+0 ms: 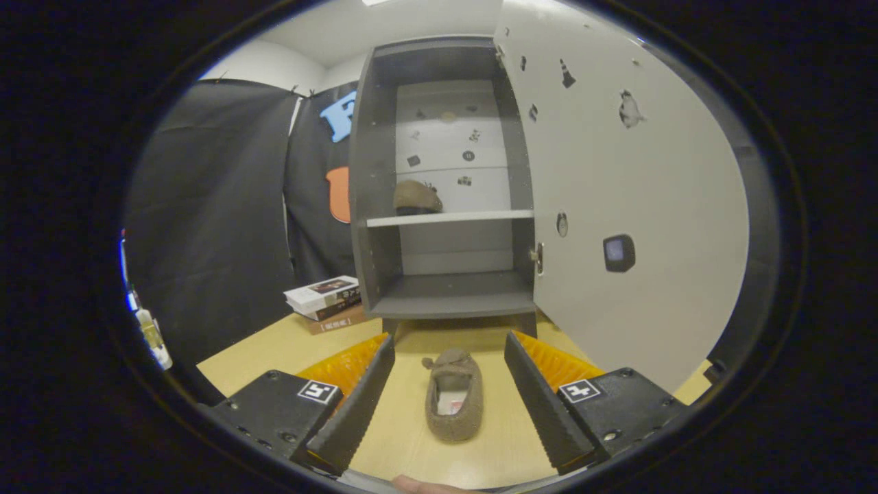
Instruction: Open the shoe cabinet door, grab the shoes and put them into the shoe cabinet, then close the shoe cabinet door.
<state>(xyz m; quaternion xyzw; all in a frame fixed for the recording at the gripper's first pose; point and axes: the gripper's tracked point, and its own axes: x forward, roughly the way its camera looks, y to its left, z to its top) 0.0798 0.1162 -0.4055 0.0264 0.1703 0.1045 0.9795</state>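
Brown and fuzzy, a slipper [453, 403] lay on the pale wooden table [274, 353] between the fingers of the gripper [449, 350], which stood wide apart and touched nothing; the slipper's toe pointed away toward the cabinet [374, 206]. Just beyond the fingertips that dark grey cabinet stood on the table with its white door [617, 206] swung fully open to the right, a small dark handle [619, 252] on the door's face and stickers dotted over it. On the cabinet's light middle shelf [449, 218] sat a second brown slipper [416, 197], while the bottom shelf [456, 295] below held nothing. Left of the cabinet, a short stack of books [328, 300] rested on the table against the black cloth wall [206, 226].
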